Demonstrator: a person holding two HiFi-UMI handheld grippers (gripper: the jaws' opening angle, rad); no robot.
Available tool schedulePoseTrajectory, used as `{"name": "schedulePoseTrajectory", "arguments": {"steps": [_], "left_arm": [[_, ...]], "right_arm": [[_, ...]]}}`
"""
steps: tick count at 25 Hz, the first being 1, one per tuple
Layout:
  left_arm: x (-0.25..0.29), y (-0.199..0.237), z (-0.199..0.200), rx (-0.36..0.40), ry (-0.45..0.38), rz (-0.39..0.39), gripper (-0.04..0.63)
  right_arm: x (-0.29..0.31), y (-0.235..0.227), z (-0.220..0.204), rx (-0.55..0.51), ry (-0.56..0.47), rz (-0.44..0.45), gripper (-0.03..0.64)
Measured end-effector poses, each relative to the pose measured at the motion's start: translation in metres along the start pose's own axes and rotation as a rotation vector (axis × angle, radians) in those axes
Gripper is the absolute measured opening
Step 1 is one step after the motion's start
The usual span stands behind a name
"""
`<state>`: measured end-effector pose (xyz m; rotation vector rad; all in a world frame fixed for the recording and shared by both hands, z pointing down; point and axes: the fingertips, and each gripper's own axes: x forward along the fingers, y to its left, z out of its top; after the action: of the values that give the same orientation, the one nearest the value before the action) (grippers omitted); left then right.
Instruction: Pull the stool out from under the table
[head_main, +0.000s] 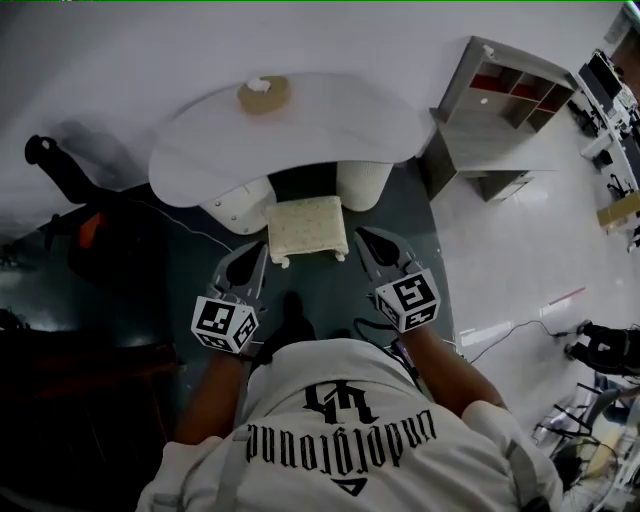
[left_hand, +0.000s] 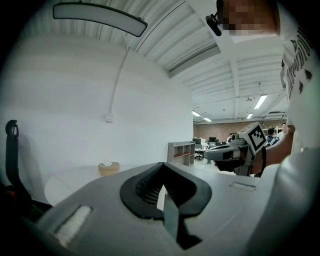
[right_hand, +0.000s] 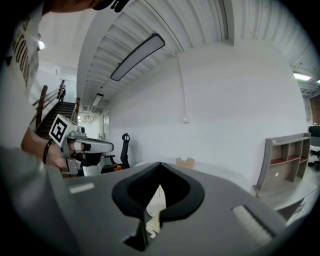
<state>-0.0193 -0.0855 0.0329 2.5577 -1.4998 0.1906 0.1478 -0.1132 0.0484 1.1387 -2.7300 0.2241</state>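
White and kidney-shaped, the table (head_main: 300, 125) fills the upper middle of the head view. The stool (head_main: 307, 228) stands on the dark floor (head_main: 400, 215) between the table's two round legs (head_main: 362, 185). Its back edge is at the table's rim and most of its top is already clear, just ahead of the person (head_main: 340, 430). The cream top looks padded and soft, so a pinch there would likely sink in and slip. The short pale feet (head_main: 283, 263) at the near corners, and whatever frame sits under the cushion, look stiff and are the better places to take hold, one per side. It seems small and light, and should slide rather than need lifting, though a pull from high up might tip it. The left gripper (head_main: 260, 253) and right gripper (head_main: 362, 237) flank its near corners, held up clear of it, each with jaws pressed together on nothing. Only the head view shows the stool plainly. The gripper views look level across the tabletop to the wall (left_hand: 75, 100), show the closed, empty jaws, and each catches the other gripper. The left one also shows the small box (left_hand: 108, 168) on the table.
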Motion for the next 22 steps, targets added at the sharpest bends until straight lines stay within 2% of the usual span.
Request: {"name": "schedulePoseTrajectory", "arguments": {"steps": [7, 12, 22], "left_arm": [[-0.033, -0.003, 0.01, 0.013, -0.002, 0.008, 0.009], [-0.059, 0.001, 0.006, 0.021, 0.006, -0.033, 0.009], [-0.174, 0.021, -0.006, 0.02, 0.007, -0.111, 0.009]], "right_arm": [[-0.016, 0.024, -0.006, 0.01, 0.03, 0.014, 0.001], [-0.026, 0.053, -0.008, 0.006, 0.033, -0.008, 0.001], [-0.05, 0.16, -0.011, 0.025, 0.026, -0.106, 0.0]]}}
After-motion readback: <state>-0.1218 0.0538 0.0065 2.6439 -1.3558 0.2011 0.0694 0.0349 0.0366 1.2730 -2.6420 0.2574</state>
